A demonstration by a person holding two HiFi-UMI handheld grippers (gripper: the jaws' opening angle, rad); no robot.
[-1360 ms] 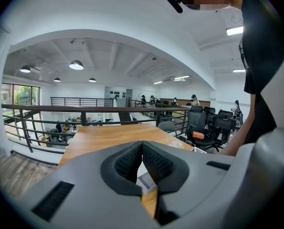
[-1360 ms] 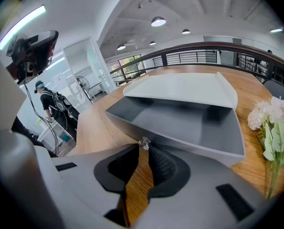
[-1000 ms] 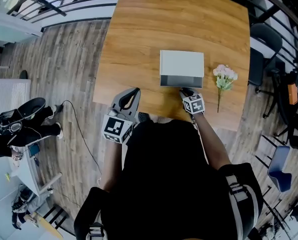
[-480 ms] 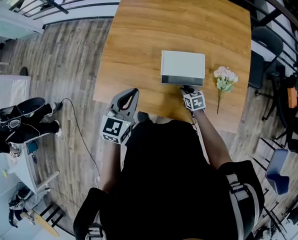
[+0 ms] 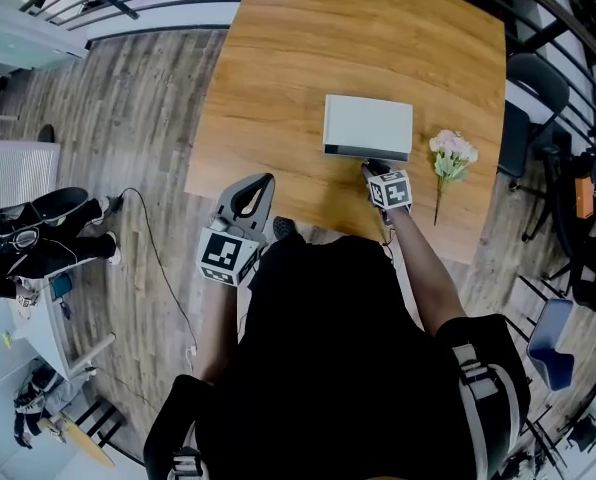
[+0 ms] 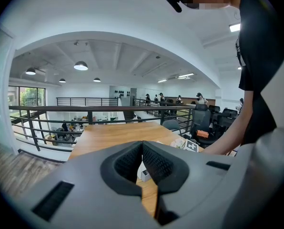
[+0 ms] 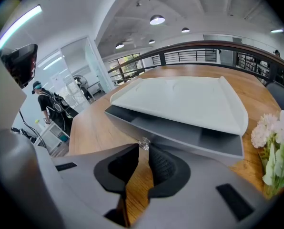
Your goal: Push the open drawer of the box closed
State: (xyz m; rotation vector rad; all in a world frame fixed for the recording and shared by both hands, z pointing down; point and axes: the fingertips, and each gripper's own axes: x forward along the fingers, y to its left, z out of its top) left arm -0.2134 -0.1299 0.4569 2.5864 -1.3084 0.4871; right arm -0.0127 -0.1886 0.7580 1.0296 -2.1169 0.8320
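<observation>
A white box (image 5: pixel 368 123) lies flat on the wooden table (image 5: pixel 278 68). Its grey drawer (image 5: pixel 368 153) sticks out a little toward me. From the right gripper view, the drawer (image 7: pixel 180 137) shows a dark slot under the white lid (image 7: pixel 180 101) and a small clear knob (image 7: pixel 143 143) on its front. My right gripper (image 5: pixel 371 169) is shut, its tips (image 7: pixel 143 150) right at the knob against the drawer front. My left gripper (image 5: pixel 258 186) hangs shut over the table's near edge, left of the box and apart from it; its jaws (image 6: pixel 142 144) hold nothing.
A bunch of pale pink flowers (image 5: pixel 450 153) lies on the table just right of the box, close to my right gripper's side (image 7: pixel 275 137). Dark chairs (image 5: pixel 528 78) stand off the table's right edge. A person in black (image 5: pixel 38 238) is on the floor far left.
My right gripper has moved forward against the drawer front. The drawer has slid into the box, so less grey shows below the white lid. The left gripper has barely moved.
</observation>
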